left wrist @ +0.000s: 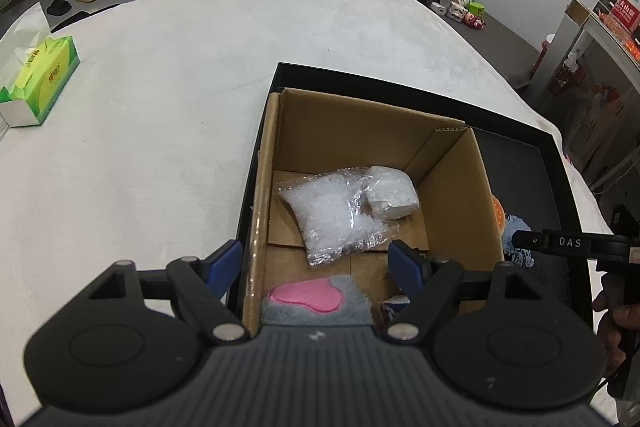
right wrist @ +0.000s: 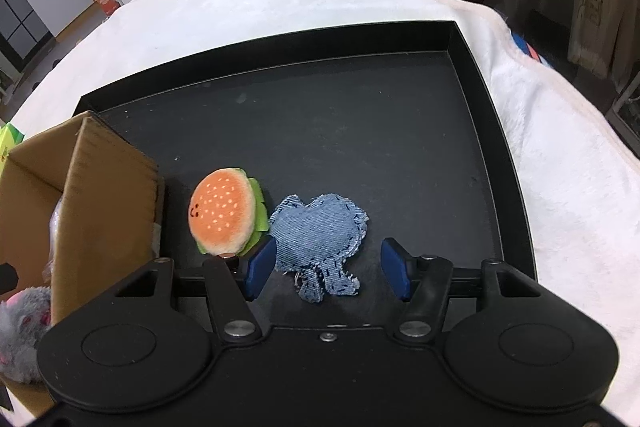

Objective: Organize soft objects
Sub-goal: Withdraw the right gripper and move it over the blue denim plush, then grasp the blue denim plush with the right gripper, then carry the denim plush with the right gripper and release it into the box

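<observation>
Now we are mid-sort: the left hand-held gripper hangs over the cardboard box, its jaws apart and empty, with the grey-and-pink plush lying in the box below it beside the clear bags. Our right hand-held gripper has its jaws apart astride the denim toy on the black tray, beside the burger plush. Next, we judge, it must close on the denim and carry it to the box
</observation>
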The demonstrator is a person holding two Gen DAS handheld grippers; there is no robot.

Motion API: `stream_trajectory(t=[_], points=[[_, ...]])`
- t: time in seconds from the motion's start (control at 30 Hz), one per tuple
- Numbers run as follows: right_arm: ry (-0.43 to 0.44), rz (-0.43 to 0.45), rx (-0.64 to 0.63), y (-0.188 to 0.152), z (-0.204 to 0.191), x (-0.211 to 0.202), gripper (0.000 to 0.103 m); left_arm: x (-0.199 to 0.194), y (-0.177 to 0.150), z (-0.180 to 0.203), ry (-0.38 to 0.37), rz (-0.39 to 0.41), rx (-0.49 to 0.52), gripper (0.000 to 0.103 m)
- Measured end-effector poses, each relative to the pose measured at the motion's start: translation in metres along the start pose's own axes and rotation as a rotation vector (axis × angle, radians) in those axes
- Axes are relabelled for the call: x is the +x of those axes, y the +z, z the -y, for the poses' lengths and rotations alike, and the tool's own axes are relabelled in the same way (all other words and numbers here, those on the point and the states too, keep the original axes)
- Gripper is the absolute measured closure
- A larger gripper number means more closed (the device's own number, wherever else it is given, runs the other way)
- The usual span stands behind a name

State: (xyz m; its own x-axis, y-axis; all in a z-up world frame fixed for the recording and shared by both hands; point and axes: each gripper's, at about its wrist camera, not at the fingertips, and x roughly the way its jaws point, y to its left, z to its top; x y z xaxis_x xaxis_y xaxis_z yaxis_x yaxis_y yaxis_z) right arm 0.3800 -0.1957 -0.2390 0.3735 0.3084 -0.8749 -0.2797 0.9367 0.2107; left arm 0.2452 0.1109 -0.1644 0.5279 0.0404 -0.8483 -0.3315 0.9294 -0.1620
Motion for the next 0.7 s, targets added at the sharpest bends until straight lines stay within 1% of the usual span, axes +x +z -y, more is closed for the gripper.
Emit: stream_trajectory(t=[0.2,0.23,0.27,0.3,0.4,0.57,0.7], points=[[0.008,-0.011,0.011,0.001,0.003,0.009,0.046,0.005,0.002,0.004,0.011,-0.006,0.002,0.024],[0.010,-0.013,0.012,0.001,0.004,0.011,0.050,0.006,0.002,0.004,0.013,-0.008,0.002,0.024],[0.011,-0.017,0.010,0.001,0.004,0.013,0.059,0.006,0.002,0.004,0.015,-0.009,0.003,0.024],[0.017,-0.021,0.002,0.000,0.004,0.014,0.064,0.006,0.002,0.004,0.015,-0.009,0.003,0.024],[0.035,-0.019,-0.014,-0.002,0.004,0.012,0.074,0.006,0.001,0.002,0.019,-0.012,-0.001,0.024],[0.040,-0.020,-0.009,-0.003,0.007,0.004,0.082,0.004,-0.002,0.001,0.018,-0.008,-0.010,0.024],[0.029,-0.005,-0.009,-0.004,0.006,-0.008,0.088,-0.001,-0.003,0.000,0.011,0.002,-0.013,0.024]])
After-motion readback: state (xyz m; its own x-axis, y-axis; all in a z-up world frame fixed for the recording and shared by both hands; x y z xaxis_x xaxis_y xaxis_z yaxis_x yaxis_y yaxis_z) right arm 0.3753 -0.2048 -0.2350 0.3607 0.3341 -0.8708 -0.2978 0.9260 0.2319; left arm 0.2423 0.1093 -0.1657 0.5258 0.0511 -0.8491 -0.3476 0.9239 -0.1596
